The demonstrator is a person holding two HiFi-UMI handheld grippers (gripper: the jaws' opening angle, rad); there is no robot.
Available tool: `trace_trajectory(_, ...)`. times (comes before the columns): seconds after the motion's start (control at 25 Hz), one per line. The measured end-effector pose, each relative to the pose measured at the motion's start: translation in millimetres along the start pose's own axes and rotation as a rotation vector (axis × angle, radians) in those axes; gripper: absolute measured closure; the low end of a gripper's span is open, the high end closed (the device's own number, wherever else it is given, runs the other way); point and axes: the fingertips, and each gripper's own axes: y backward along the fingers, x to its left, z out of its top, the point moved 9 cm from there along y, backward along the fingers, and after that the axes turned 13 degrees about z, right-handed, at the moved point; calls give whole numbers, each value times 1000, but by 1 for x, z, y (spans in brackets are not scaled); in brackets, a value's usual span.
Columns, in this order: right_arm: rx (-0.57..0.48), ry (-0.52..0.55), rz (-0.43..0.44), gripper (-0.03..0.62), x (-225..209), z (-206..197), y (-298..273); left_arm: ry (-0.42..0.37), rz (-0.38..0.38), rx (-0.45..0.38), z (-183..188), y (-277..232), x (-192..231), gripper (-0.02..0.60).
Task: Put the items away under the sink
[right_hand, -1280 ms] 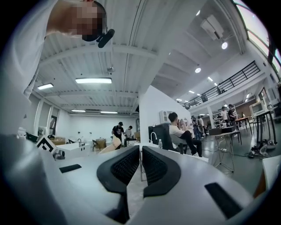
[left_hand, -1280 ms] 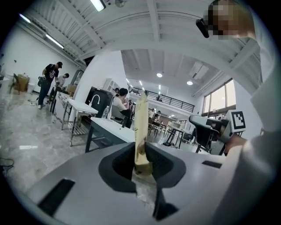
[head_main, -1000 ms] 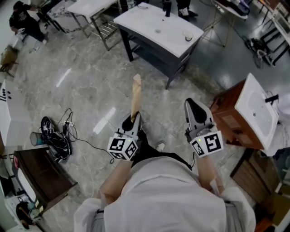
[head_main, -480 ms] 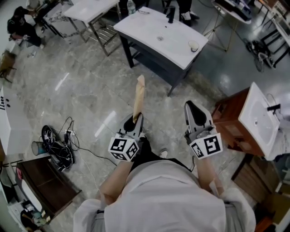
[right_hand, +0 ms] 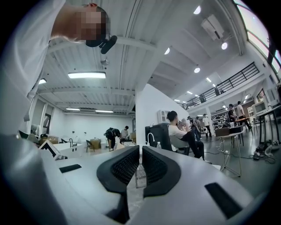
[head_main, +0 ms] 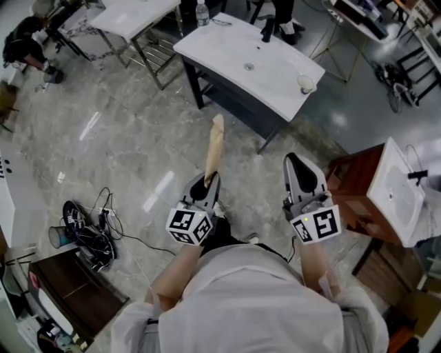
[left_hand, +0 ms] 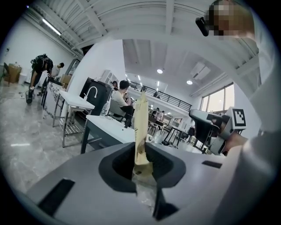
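My left gripper (head_main: 207, 180) is shut on a long, flat tan packet (head_main: 215, 148) that sticks out forward and upward past its jaws. In the left gripper view the tan packet (left_hand: 140, 127) stands upright, pinched in the left gripper (left_hand: 141, 165). At the same height, my right gripper (head_main: 295, 160) is shut with nothing in it; in its own view the right gripper (right_hand: 139, 169) has dark ribbed pads almost touching. Ahead stands a dark vanity with a white sink top (head_main: 227, 48), a black faucet (head_main: 267, 30) and a small cup (head_main: 305, 84) on it.
A brown vanity with a white basin (head_main: 403, 193) stands at the right. A pile of cables (head_main: 86, 231) lies on the marble floor at the left, near a dark cabinet (head_main: 76, 296). A water bottle (head_main: 202, 12) stands at the sink top's far corner. People sit and stand farther back.
The sink vanity has slid lower and to the right in the head view, so it is nearer. Both grippers keep their pose, and the tan packet stays in the left one.
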Motion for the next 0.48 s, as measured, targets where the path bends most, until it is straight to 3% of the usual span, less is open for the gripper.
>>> trace_trajectory(0.48,21,21,-68,551,0,3,-64,15,-105,50,21,-46,48,529)
